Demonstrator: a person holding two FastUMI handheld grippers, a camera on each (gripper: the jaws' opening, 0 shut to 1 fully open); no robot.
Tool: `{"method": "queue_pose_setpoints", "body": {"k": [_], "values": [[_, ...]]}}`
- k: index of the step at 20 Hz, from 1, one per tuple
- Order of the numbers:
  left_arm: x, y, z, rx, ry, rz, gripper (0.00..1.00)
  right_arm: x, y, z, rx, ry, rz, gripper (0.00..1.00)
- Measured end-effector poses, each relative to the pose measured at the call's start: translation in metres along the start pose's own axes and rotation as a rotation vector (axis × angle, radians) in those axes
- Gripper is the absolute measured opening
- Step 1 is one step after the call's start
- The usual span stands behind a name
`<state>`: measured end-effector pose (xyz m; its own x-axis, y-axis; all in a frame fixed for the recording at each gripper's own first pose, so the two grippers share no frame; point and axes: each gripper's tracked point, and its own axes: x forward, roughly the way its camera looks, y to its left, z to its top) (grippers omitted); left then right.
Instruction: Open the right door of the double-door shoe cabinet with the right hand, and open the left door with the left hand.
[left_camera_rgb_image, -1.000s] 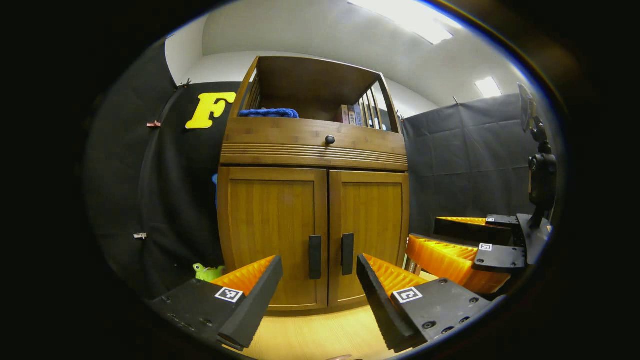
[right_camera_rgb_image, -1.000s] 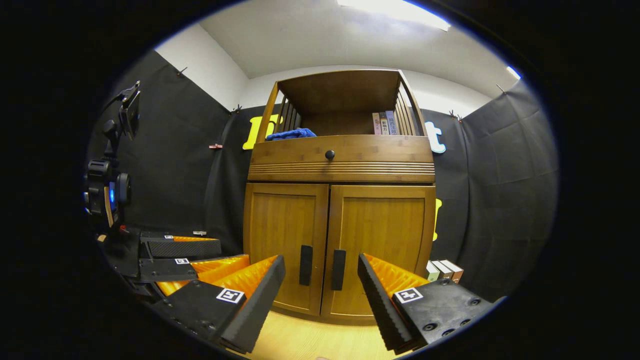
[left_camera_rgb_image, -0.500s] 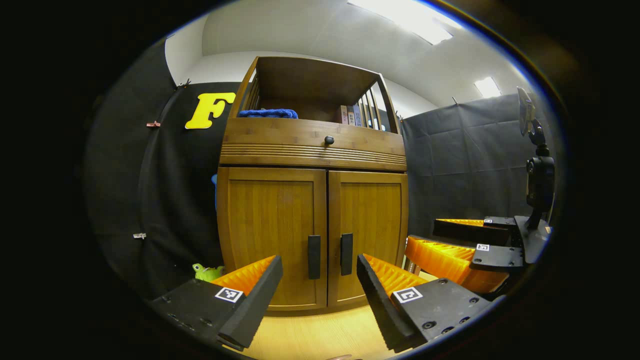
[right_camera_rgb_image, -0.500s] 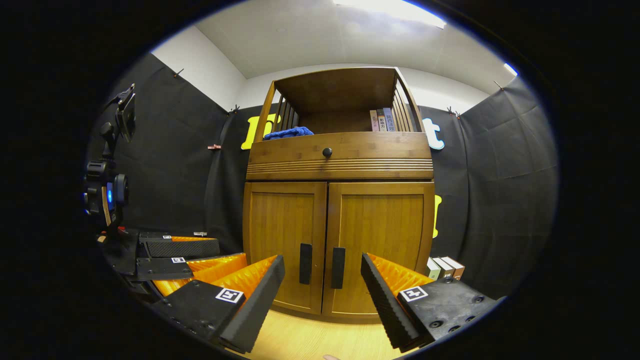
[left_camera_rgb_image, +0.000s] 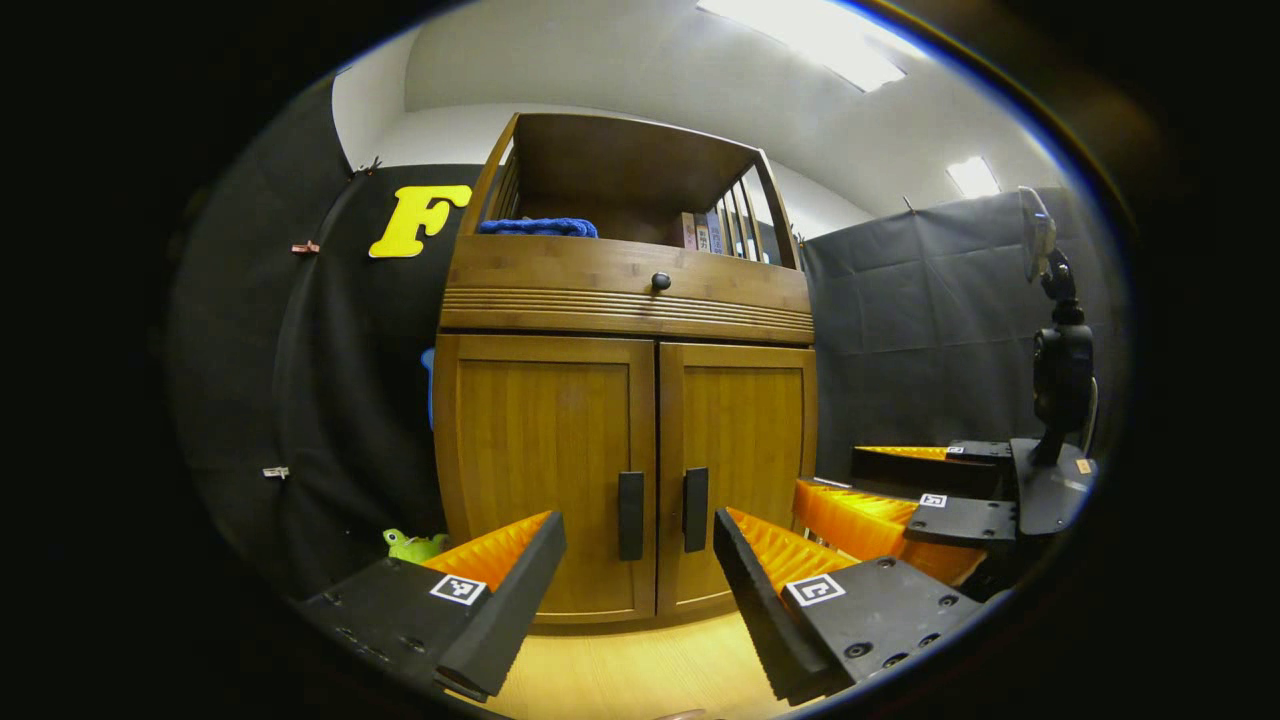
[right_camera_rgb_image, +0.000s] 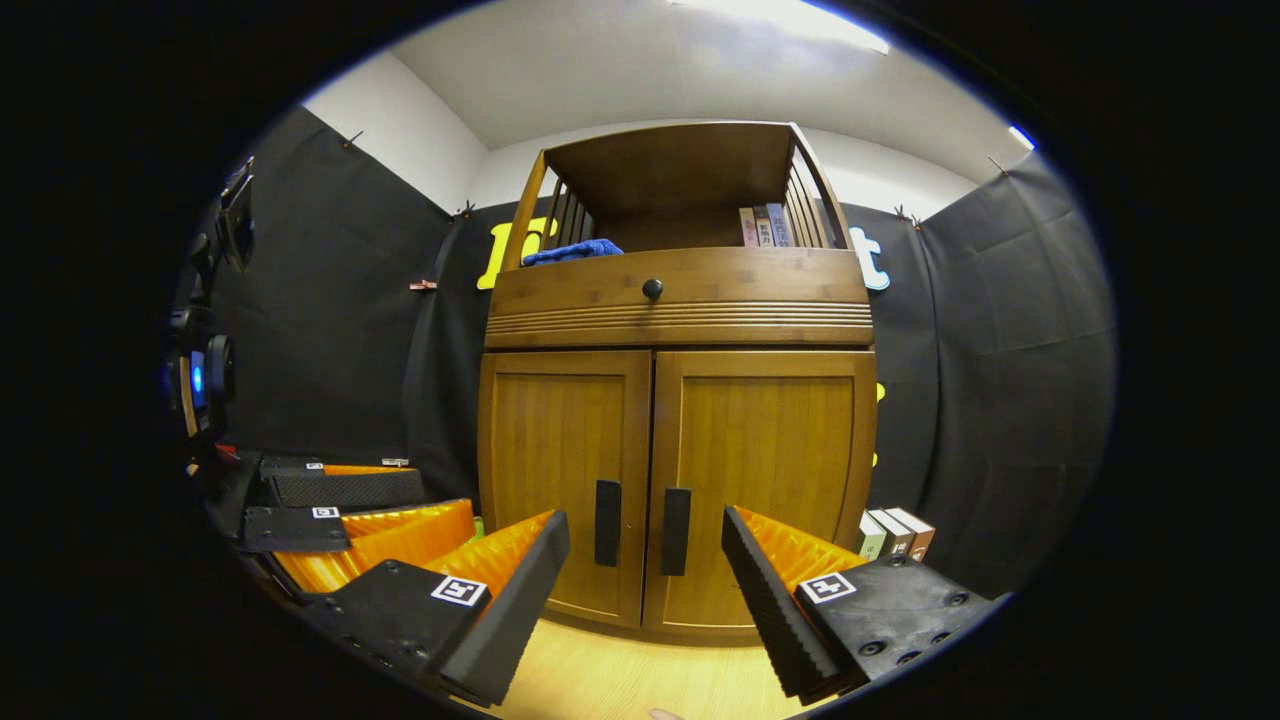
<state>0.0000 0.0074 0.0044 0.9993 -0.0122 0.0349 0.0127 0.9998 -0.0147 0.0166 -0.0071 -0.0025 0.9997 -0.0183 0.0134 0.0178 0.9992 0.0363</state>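
Jaws wide apart on both sides, nothing held: the left gripper (left_camera_rgb_image: 638, 570) and right gripper (right_camera_rgb_image: 645, 575) both face the shoe cabinet (right_camera_rgb_image: 675, 400), short of it. Left door (left_camera_rgb_image: 545, 470) and right door (right_camera_rgb_image: 765, 490) are shut, their dark handles (right_camera_rgb_image: 636, 522) side by side at the centre seam. Blue cloth (left_camera_rgb_image: 537, 227) and books (right_camera_rgb_image: 762, 226) sit on the top shelf.
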Motion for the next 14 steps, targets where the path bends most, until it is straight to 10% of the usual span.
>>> {"method": "queue_pose_setpoints", "body": {"k": [14], "values": [[-0.003,0.035,-0.004,0.012,-0.029,0.014,0.93,0.092,0.002,-0.056,0.032,0.080,-0.016,0.96]]}}
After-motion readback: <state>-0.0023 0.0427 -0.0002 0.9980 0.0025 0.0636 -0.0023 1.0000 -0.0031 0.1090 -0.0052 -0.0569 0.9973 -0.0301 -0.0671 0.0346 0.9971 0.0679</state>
